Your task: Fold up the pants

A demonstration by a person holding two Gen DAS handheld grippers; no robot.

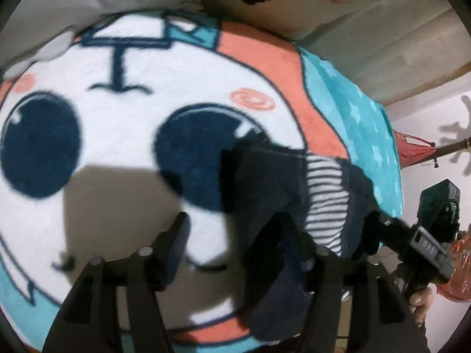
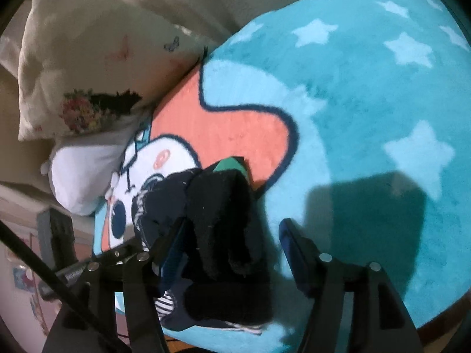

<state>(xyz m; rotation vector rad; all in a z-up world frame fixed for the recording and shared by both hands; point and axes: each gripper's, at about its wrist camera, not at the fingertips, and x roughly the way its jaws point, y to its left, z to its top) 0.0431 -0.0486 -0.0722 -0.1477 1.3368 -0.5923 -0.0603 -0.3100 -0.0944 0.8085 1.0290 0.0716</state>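
Note:
The dark navy pants [image 1: 265, 206] with a striped lining [image 1: 325, 203] lie bunched on a cartoon-face blanket [image 1: 117, 111]. My left gripper [image 1: 232, 235] is open just above the blanket, its right finger [image 1: 282, 235] against the pants' left edge. The right gripper [image 1: 424, 235] shows at the right of the left wrist view, beside the pants. In the right wrist view the pants [image 2: 217, 229] are a dark heap on the teal star blanket [image 2: 353, 94]. My right gripper [image 2: 232, 244] is open, with the heap lying between its fingers.
Pillows [image 2: 82, 73] and a white cushion [image 2: 82, 173] lie at the head of the bed. A wall and a red object [image 1: 412, 150] stand past the bed's right edge. The bed edge runs close below the pants [image 2: 206, 338].

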